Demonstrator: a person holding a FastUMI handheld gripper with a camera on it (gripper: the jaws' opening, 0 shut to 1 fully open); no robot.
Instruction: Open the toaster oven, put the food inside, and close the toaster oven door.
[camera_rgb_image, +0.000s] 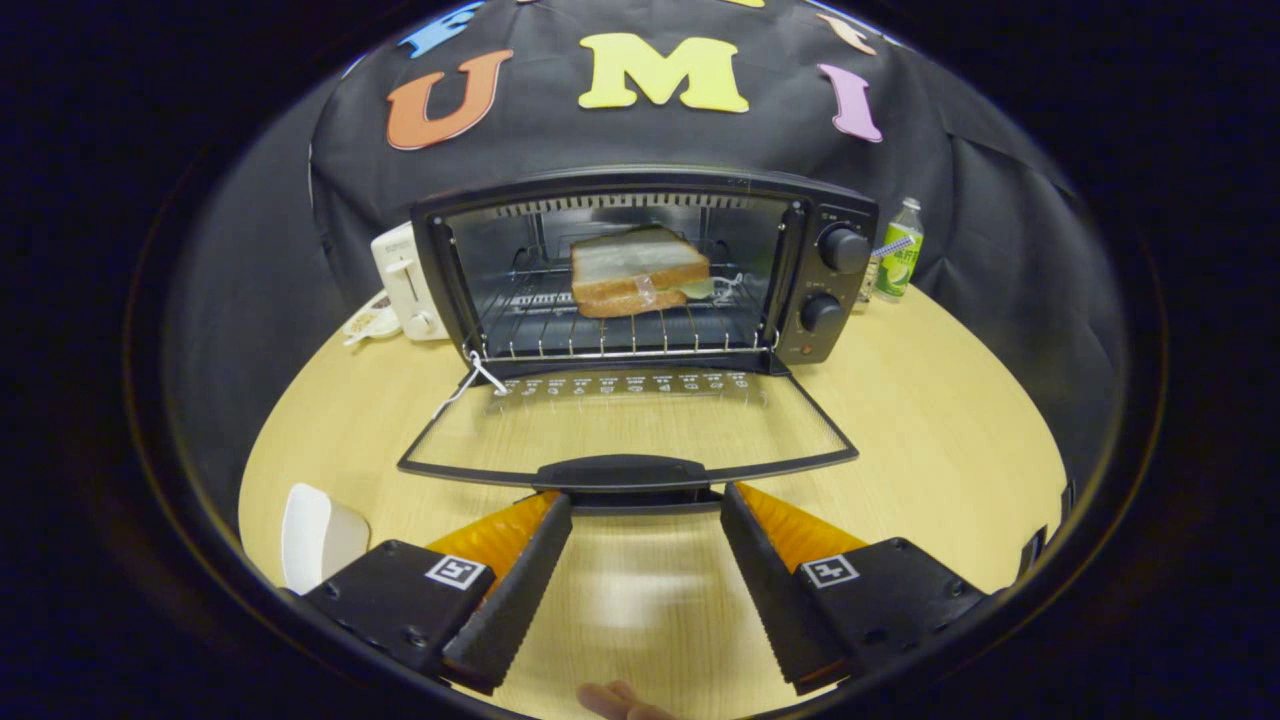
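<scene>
A black toaster oven (825, 285) stands at the back of the round wooden table (950, 420). Its glass door (630, 425) hangs fully down, flat toward me. A sandwich (637, 270) lies on the wire rack (620, 335) inside. My gripper (645, 503) is open, and its two fingertips sit just under the door's black handle (620, 473), one at each side of its middle. Nothing is held between the fingers.
A white toaster (405, 280) stands left of the oven with a small dish (368, 323) in front of it. A green drink bottle (900, 250) is right of the oven. A white plate (318, 535) lies by my left finger. A fingertip (615, 700) shows below.
</scene>
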